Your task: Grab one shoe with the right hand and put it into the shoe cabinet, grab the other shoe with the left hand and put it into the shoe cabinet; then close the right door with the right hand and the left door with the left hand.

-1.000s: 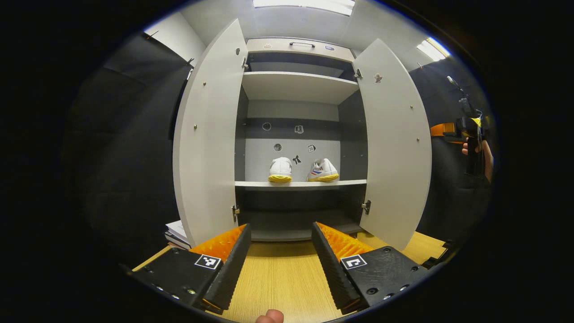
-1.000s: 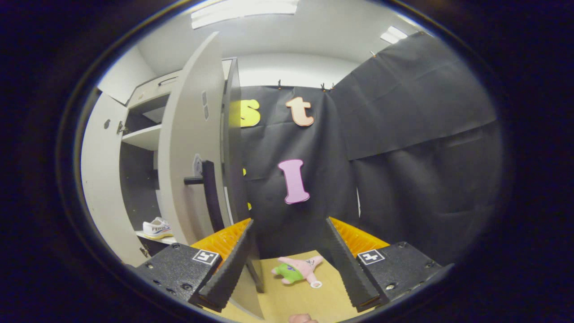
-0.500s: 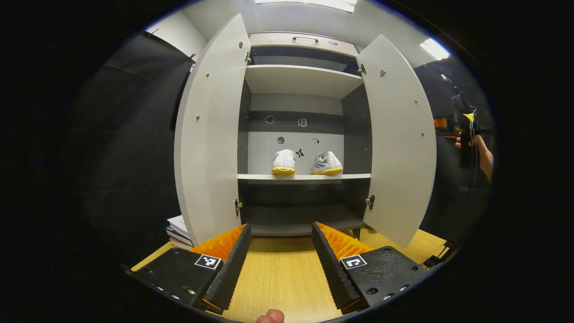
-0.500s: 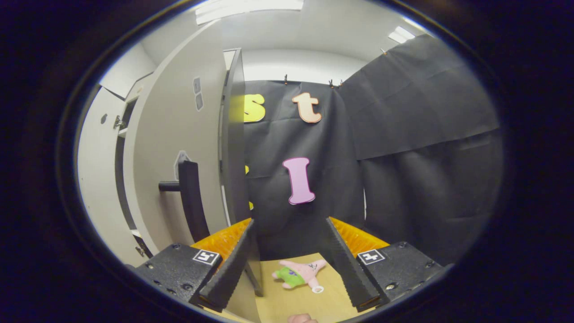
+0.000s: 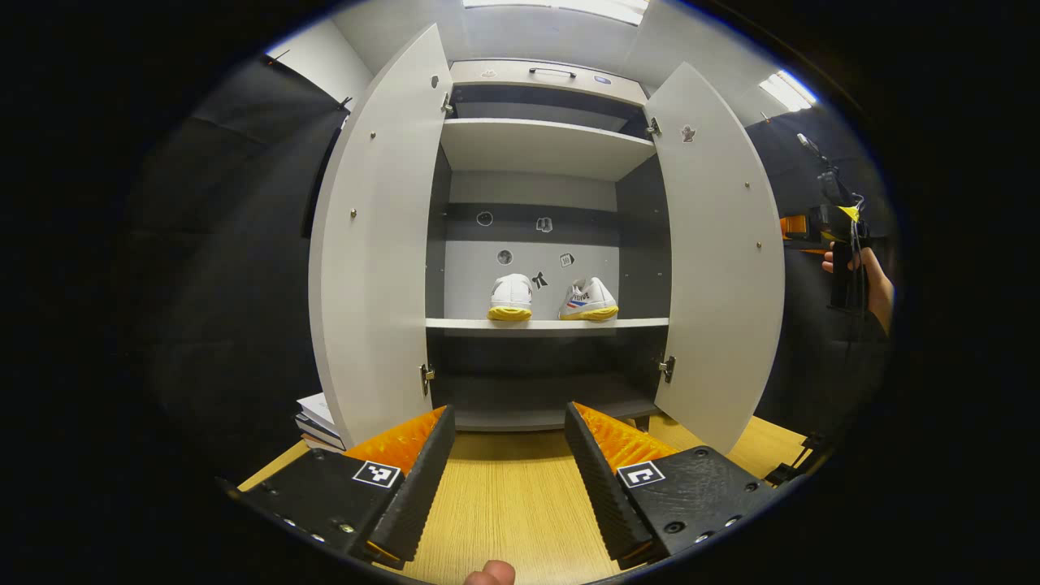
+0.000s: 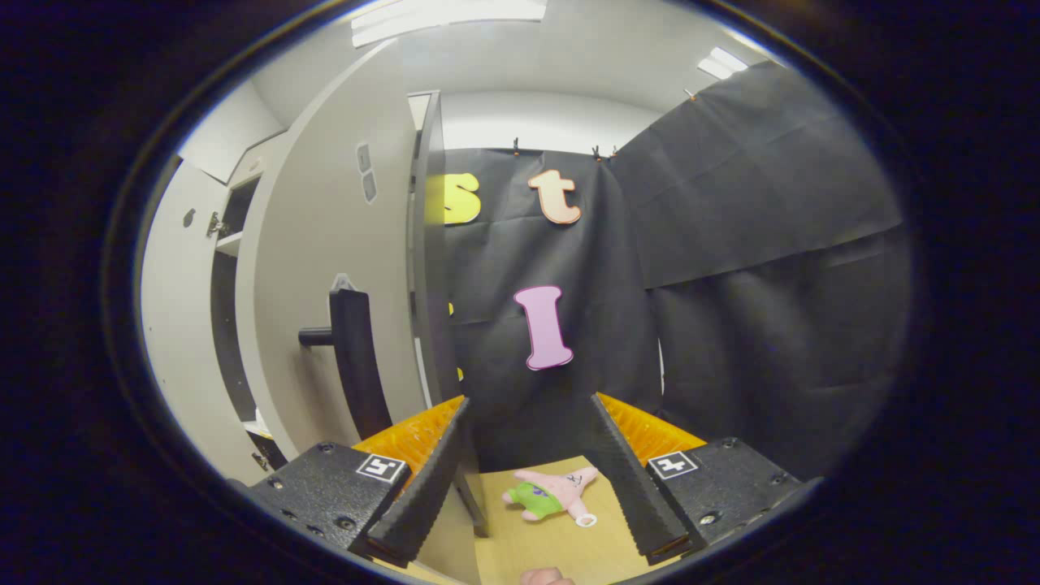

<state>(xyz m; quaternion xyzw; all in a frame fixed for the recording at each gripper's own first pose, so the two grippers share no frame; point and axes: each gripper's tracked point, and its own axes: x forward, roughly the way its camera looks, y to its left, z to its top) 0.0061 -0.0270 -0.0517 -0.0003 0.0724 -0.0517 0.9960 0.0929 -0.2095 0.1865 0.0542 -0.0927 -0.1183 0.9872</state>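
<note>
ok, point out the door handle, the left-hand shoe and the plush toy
door handle (image 6: 355, 357): right gripper view, middle of the dark bar.
left-hand shoe (image 5: 511, 291): left gripper view, white heel.
plush toy (image 6: 546, 495): right gripper view, its body.

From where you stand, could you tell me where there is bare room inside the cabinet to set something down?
The top shelf is bare across its width. The bottom level below the shoes also looks bare, though dim. The middle shelf is the crowded one: two shoes sit at its centre, leaving narrow strips beside each side wall.
</note>
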